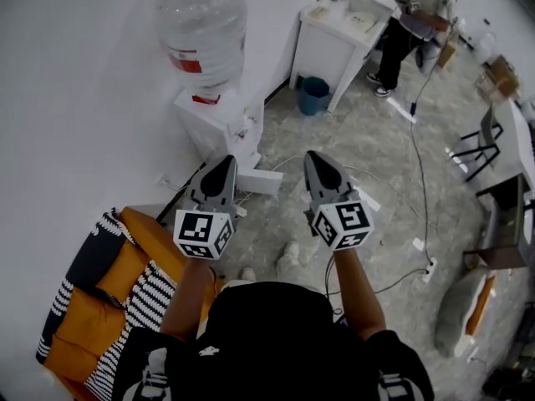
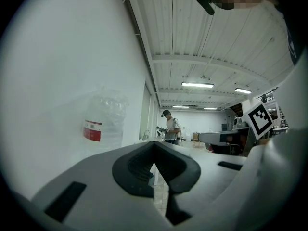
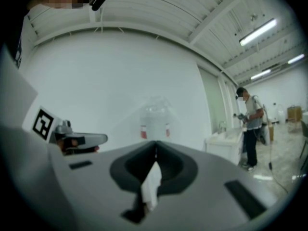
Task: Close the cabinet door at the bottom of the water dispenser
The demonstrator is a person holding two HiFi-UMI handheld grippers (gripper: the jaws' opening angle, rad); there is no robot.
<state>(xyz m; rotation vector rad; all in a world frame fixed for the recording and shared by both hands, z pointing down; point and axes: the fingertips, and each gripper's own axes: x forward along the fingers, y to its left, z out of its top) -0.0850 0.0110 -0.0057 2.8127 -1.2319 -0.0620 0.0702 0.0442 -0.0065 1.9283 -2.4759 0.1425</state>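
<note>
The white water dispenser (image 1: pixel 221 117) stands against the wall with a clear bottle (image 1: pixel 201 27) on top. Its bottom cabinet door (image 1: pixel 256 180) hangs open, swung out over the floor. My left gripper (image 1: pixel 228 160) points level at the dispenser's lower part, just short of the door, jaws together and empty. To its right my right gripper (image 1: pixel 315 154) is also shut and empty, pointing past the door's free edge. The bottle (image 2: pixel 103 124) shows ahead in the left gripper view above the closed jaw tips (image 2: pixel 154 144), and the bottle (image 3: pixel 155 121) shows again over the right gripper (image 3: pixel 155 144).
An orange and striped cushioned seat (image 1: pixel 109 291) sits at my lower left. A white sink unit (image 1: pixel 343 32) and a blue bin (image 1: pixel 314 94) stand further along the wall, with a person (image 1: pixel 414 23) beside them. Cables (image 1: pixel 418 182) and a power strip (image 1: pixel 430 270) lie on the floor.
</note>
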